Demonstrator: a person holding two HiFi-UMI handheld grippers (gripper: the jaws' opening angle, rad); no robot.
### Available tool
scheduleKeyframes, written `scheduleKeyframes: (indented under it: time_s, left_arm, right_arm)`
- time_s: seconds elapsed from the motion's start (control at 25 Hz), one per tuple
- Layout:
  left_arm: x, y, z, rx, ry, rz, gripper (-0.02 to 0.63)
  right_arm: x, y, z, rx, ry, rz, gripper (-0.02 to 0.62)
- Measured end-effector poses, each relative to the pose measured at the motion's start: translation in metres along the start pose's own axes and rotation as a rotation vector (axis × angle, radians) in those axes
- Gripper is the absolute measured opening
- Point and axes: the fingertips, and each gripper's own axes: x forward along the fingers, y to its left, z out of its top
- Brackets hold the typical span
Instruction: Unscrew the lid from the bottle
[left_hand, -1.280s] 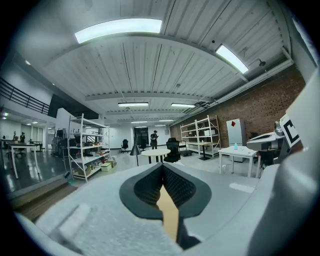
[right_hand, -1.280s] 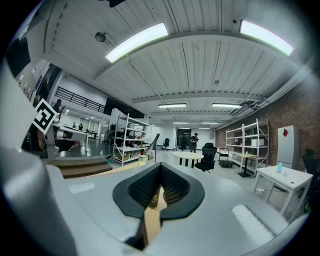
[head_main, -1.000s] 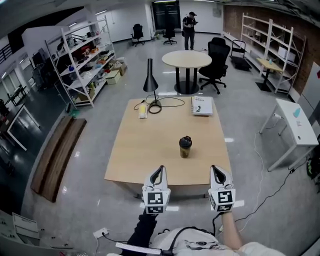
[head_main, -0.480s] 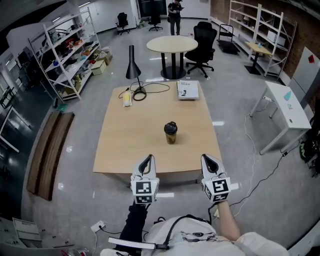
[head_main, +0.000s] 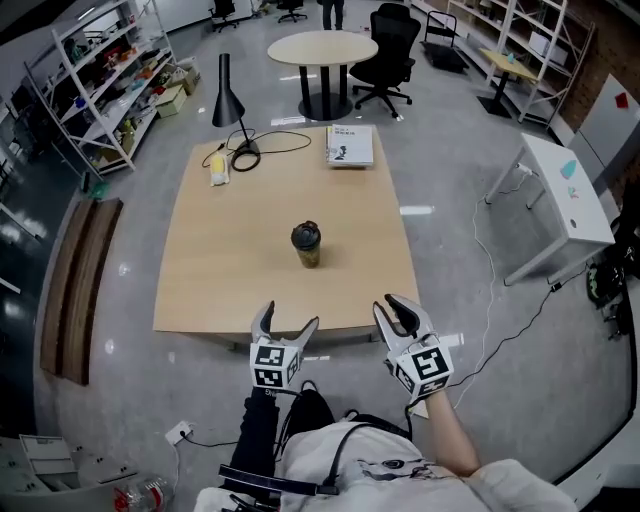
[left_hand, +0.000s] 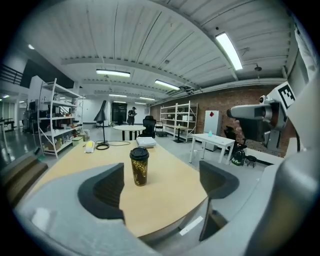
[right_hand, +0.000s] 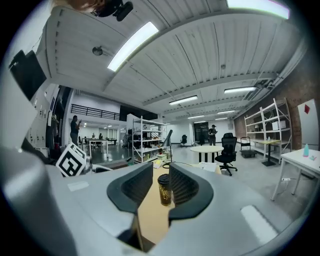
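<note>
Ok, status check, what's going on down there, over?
Left gripper, right gripper: jaws opening, both empty. Bottle upright on table, lid on, untouched. Nothing in the way.

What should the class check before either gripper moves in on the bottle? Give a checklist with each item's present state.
1. The bottle stands upright on the table: ok.
2. The lid sits on the bottle: ok.
3. The left gripper has its jaws opening, already wide, with nothing between them: ok.
4. The right gripper has its jaws opening, with nothing between them, but the gap is narrow: probably not ok for the lid yet.
5. Grippers at the bottle: not ok. Both hang short of the table's near edge.
6. The lamp and book lie at the far edge, apart from the bottle: ok.
</note>
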Motion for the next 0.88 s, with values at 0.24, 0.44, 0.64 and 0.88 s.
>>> scheduleKeyframes:
  time_s: [0.24, 0.44, 0.64, 0.88]
  left_arm:
    - [0.104, 0.028, -0.052, 0.066, 0.068, -0.015, 0.588]
    - [0.201, 0.071, -0.090, 0.096, 0.151, 0.009, 0.586]
    - [0.262, 0.080, -0.104, 0.095, 0.184, -0.048, 0.586]
    - [0.286, 0.073, -0.091, 0.176, 0.143, -0.122, 0.439]
  right_arm:
    - [0.042, -0.051, -0.012, 0.051, 0.040, -0.056, 0.104]
    - [0.101, -0.093, -0.009, 0.038, 0.118, -0.134, 0.104]
    - [0.148, -0.133, 0.007, 0.018, 0.152, -0.196, 0.103]
    - [0.177, -0.153, -0.008, 0.019, 0.242, -0.207, 0.100]
